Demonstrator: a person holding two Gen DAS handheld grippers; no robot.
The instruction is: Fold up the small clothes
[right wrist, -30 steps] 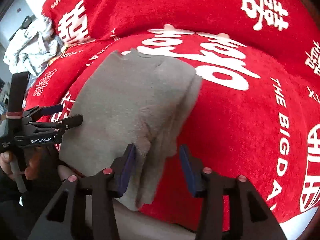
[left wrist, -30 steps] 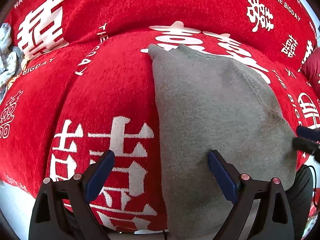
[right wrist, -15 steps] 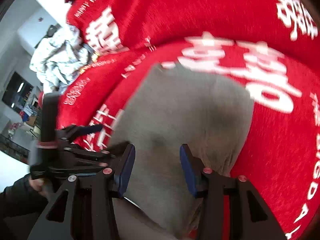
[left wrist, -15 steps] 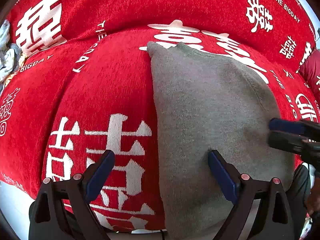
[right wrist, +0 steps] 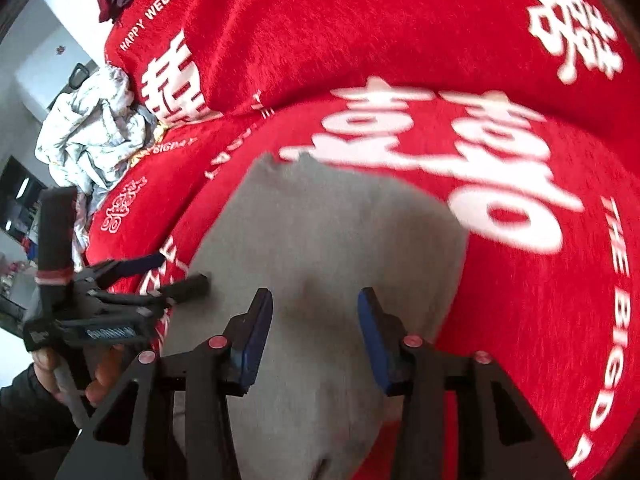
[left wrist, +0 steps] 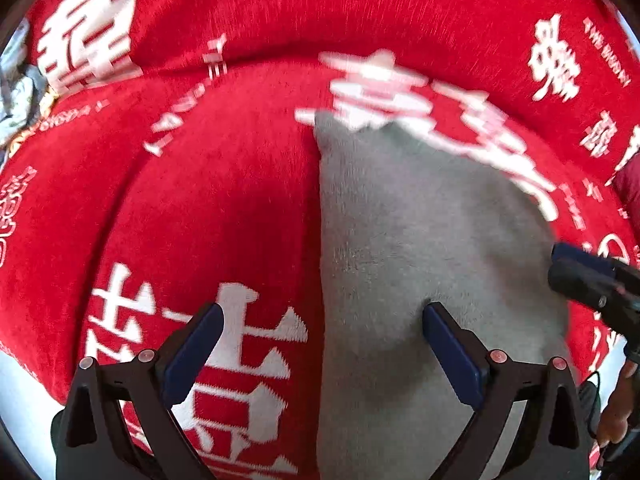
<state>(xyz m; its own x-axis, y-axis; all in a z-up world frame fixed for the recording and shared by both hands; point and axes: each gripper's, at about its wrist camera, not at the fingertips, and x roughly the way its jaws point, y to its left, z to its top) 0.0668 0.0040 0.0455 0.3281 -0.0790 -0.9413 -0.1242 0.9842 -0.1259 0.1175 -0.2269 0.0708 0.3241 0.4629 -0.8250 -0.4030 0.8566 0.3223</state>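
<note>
A folded grey garment [left wrist: 420,248] is seen lying flat on the red blanket [left wrist: 224,200], its left edge running straight from near to far. The left gripper [left wrist: 320,340] is held wide over that edge, its jaws having just been opening, one finger above bare blanket, the other above the cloth, nothing pinched. The right gripper [right wrist: 316,328] is held about half open over the near middle of the garment [right wrist: 332,240], the cloth lying under and between its fingers, not clamped. From here a slip is easily imagined: if only the top layer is caught, the fold could be peeled apart. If the plush blanket is pinched with the garment, both could be dragged. Both views are blurred, so an off-edge grasp is possible.
</note>
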